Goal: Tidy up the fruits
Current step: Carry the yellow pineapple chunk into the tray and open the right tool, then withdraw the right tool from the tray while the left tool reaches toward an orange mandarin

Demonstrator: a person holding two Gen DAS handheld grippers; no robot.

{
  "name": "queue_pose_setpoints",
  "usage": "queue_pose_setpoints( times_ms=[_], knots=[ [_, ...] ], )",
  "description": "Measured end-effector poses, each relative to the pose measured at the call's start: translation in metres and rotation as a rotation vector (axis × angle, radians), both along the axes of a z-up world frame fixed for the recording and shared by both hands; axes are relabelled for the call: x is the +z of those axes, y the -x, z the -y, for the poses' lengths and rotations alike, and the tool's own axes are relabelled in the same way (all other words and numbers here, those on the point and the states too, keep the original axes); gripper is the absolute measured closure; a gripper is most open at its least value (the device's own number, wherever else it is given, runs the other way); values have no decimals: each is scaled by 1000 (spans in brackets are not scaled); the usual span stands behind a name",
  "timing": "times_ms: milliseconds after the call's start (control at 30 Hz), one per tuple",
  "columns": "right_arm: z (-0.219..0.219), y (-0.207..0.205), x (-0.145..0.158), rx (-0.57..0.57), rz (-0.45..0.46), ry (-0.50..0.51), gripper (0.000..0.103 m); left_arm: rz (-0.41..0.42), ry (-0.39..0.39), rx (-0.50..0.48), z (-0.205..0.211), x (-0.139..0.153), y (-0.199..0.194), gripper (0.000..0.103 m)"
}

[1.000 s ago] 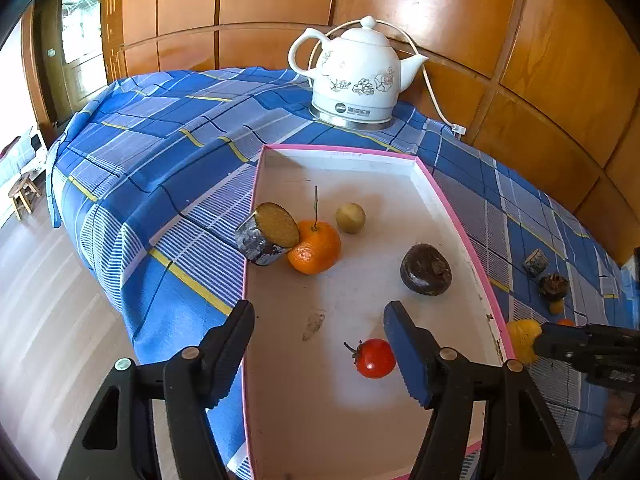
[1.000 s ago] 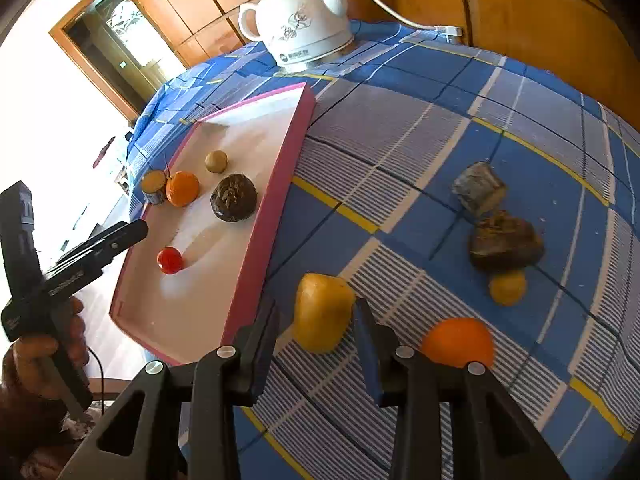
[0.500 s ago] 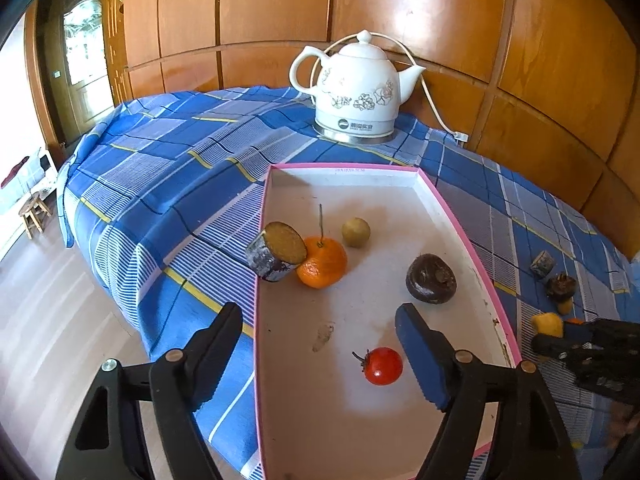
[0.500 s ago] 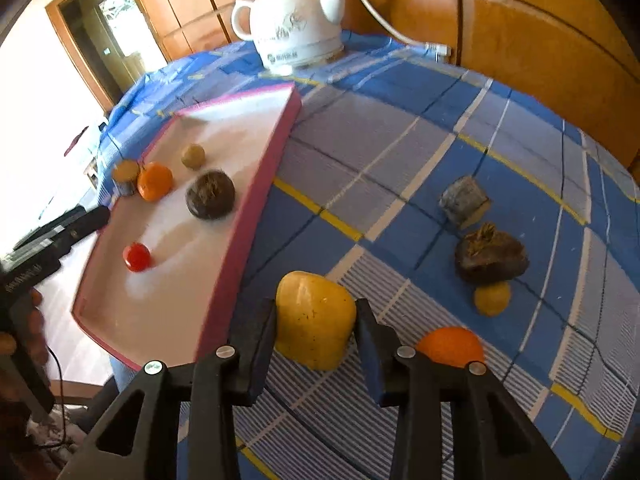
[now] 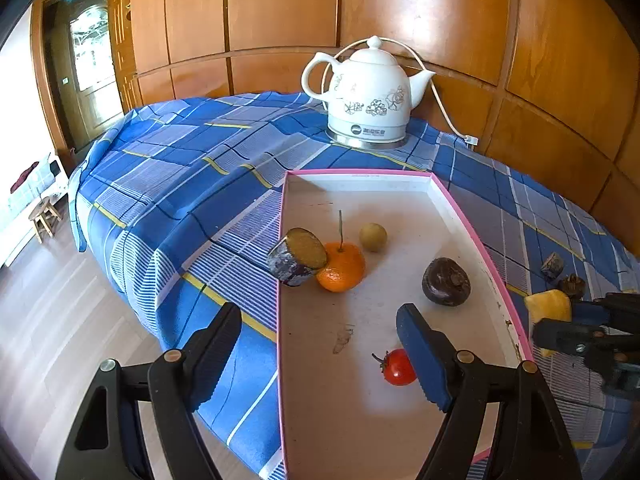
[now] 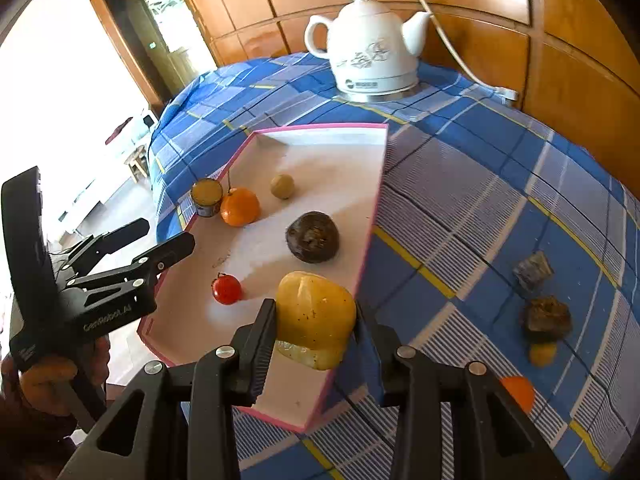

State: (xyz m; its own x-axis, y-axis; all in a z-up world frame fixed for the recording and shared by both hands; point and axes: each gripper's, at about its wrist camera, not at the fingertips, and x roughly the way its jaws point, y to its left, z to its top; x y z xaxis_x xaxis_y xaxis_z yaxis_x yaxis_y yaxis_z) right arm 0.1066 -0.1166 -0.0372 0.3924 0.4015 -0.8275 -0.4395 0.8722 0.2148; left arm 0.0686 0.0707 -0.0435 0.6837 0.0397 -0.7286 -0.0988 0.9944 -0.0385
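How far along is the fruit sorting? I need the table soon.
Done: five pieces lie in the pink tray, among them the orange and the cherry tomato. In hand: the right hand-held gripper clamps a yellow fruit at the tray's edge. Left: four pieces on the blue cloth, including another orange. The left hand-held gripper is open and empty.

A blue plaid-clothed table (image 5: 192, 184) carries a pink-rimmed tray (image 5: 476, 224), white kettle (image 5: 370, 96) and scattered fruit pieces (image 6: 546, 316).
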Motion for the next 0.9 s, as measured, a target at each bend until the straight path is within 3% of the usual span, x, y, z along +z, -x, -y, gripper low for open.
queue_pose_setpoints(
  times_ms=[300, 533, 900],
  knots=[
    [-29, -19, -19, -5, -13, 43, 62, -12, 5, 43, -10, -3, 4, 18],
    [-25, -14, -16, -27, 12, 20, 61, -9, -4, 63, -15, -5, 6, 18],
    [-2, 13, 9, -61, 174, 61, 61, -18, -6, 47, -10, -6, 7, 16]
  ],
)
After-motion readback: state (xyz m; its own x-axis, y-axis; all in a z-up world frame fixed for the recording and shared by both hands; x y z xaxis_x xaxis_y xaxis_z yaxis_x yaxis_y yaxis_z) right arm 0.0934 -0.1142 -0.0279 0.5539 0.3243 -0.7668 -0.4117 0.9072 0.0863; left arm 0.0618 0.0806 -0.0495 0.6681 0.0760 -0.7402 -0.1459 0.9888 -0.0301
